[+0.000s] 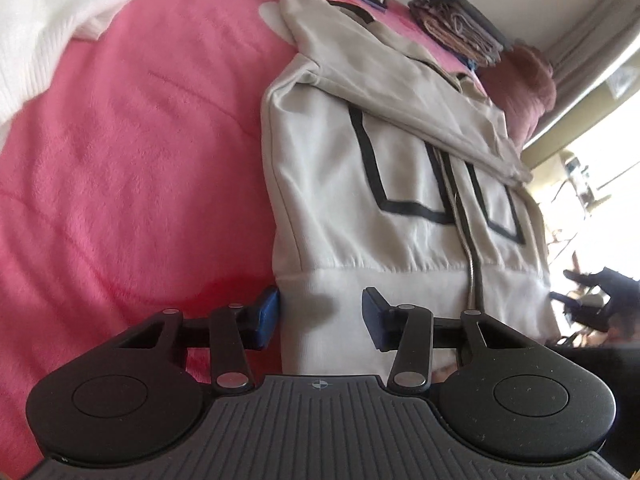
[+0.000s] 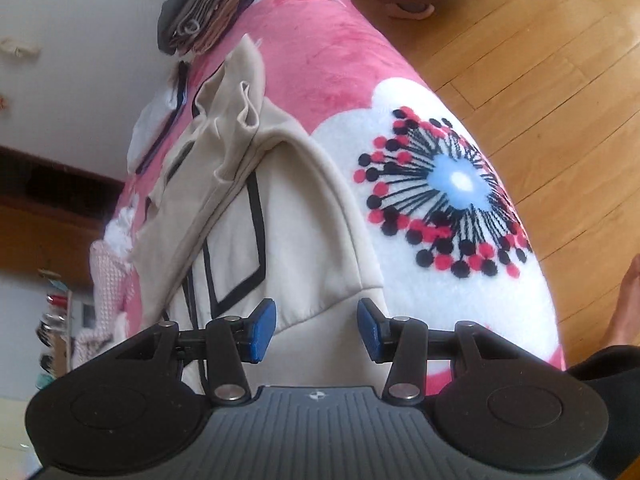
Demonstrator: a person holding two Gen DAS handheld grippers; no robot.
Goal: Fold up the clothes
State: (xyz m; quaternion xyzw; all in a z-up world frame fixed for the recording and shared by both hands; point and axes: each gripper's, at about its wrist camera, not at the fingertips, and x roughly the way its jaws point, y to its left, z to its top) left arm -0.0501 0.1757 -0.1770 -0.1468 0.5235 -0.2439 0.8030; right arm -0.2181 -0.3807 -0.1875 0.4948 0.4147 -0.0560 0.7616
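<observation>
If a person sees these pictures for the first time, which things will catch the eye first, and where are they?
First the cream jacket with black stripes, lying on the pink blanket, sleeves folded across its front. Both grippers, left and right, are open at its hem corners. On the blanket's edge beside the jacket, a big white flower print stands out.

Cream jacket [image 1: 400, 184], black-striped; pink blanket [image 1: 140, 160], perhaps floral.

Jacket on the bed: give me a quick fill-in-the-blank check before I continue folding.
1. The cream jacket lies on a ____ blanket.
2. The jacket's trim lines are ____.
3. The left tool is ____ at the jacket's hem.
4. Beyond the jacket sits a stack of ____ clothes.

Missing words: pink; black; open; folded
</observation>
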